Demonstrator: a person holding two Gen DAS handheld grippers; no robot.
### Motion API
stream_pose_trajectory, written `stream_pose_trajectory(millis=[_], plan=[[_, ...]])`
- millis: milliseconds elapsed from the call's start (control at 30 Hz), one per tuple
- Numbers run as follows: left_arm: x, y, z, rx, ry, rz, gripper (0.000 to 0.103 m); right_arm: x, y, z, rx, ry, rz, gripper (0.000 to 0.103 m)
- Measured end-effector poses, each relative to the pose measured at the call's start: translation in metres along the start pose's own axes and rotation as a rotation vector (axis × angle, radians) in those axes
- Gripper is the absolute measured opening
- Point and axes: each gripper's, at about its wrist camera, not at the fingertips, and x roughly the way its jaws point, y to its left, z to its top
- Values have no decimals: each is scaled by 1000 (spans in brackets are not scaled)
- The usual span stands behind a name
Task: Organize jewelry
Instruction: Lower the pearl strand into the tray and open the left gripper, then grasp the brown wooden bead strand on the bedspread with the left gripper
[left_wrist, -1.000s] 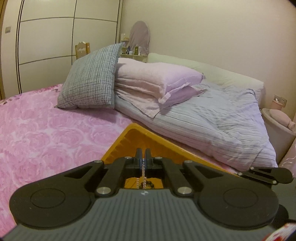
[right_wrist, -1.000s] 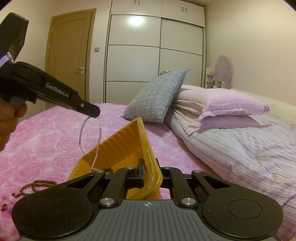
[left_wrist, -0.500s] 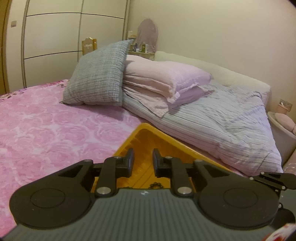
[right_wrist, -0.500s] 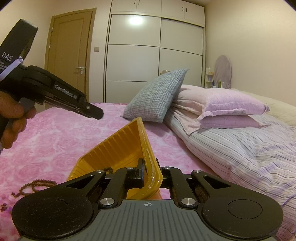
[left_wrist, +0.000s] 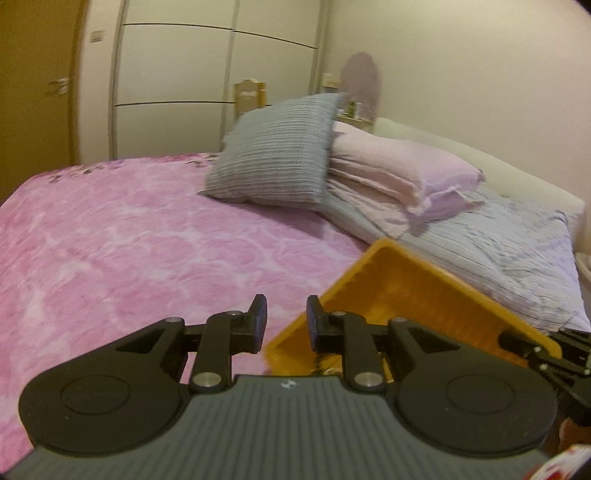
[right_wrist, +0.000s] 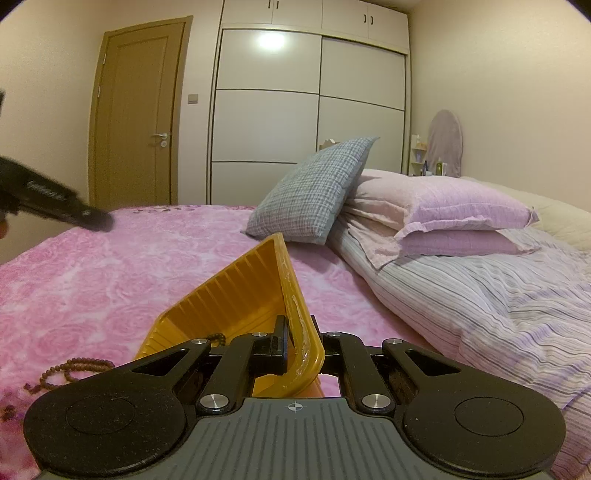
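We have the right gripper (right_wrist: 295, 347) clamped on the near rim of the yellow tray (right_wrist: 236, 302), its fingers pinched on the wall so the tray sits tipped on the pink bedspread (right_wrist: 110, 280), far corner lifted. The left gripper (left_wrist: 282, 325) stands with its fingers a narrow way apart and nothing between them, beside the tray's left corner over the bedspread; in the right wrist view it shows as a dark blur at the left edge. A few dark beads (right_wrist: 216, 336) peep over the tray's floor just behind the right fingers, and a brown bead strand (right_wrist: 70, 369) lies loose on the bedspread, left of the tray and apart from it. We judge that strand to be the next thing to collect. To do it well, we should keep the right hand steady so the tray does not tip further and spill what it holds, widen the left fingers before lowering, and close on a bunched part of the strand rather than a single bead, since the soft cover will give under pressure and beads can slip. Then we carry it high enough that the hanging loop clears the tray wall.
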Motion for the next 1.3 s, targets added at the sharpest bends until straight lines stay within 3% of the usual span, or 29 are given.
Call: stream_pose_trajectory(millis=[333,567,867,1300], plan=[[-22,45,-47,-39,51,132,20,-1,1,1,-7,1,1,8],[-23,58,-86,-71,112,184,20,-1,1,0,-13,4,0,8],[-21,58,-122,-100,171,200,20,-1,3,-1,-16,5,-1,8],[-2,46,-137,-67,213,186,20,-1,3,0,-18,6,-2,8]])
